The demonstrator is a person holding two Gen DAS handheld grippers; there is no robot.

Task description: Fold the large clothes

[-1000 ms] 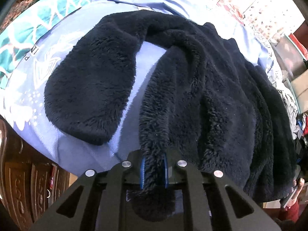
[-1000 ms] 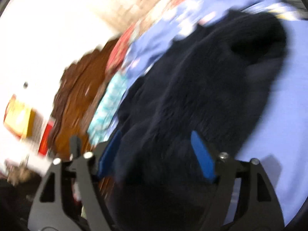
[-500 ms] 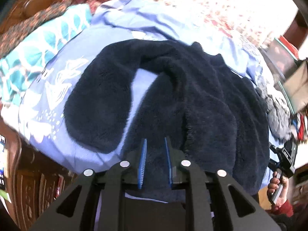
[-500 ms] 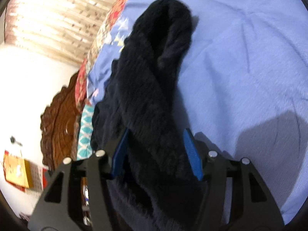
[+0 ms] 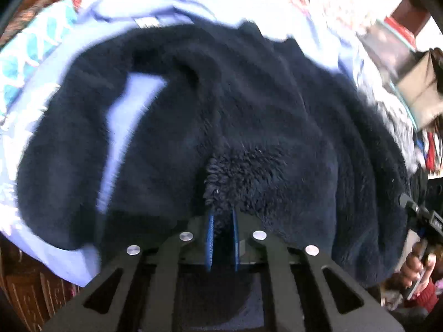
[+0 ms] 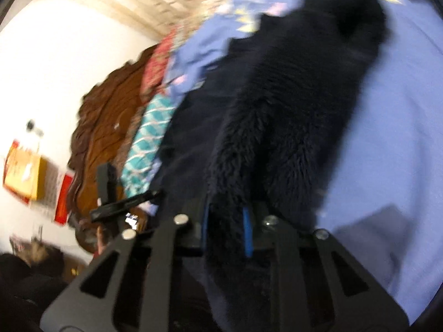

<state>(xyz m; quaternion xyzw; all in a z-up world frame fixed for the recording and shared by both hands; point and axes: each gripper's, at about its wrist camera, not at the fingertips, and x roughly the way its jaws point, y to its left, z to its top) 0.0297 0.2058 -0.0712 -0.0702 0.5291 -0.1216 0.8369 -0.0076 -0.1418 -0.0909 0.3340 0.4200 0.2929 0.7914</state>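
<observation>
A large dark navy fleece garment point(image 5: 249, 105) lies spread on a light blue bedsheet point(image 5: 133, 96). My left gripper point(image 5: 221, 221) is shut on a fold of its fleece edge, with blue pads tight on the fabric. In the right wrist view the same garment point(image 6: 290, 116) runs away from me across the sheet point(image 6: 387, 138). My right gripper point(image 6: 225, 221) is shut on another bunch of the fleece. The right gripper and the hand holding it show at the left wrist view's right edge point(image 5: 420, 235). Both views are motion-blurred.
A teal patterned pillow point(image 5: 25, 47) lies at the left edge of the bed and also shows in the right wrist view point(image 6: 146, 144). A carved brown wooden headboard point(image 6: 102, 127) stands behind it. The wooden bed frame point(image 5: 25, 290) is at lower left. Boxes point(image 5: 415, 88) stand at right.
The right jaws have closed from wide open onto the fleece. The left gripper has carried its fold forward over the garment, narrowing the bare strip of sheet.
</observation>
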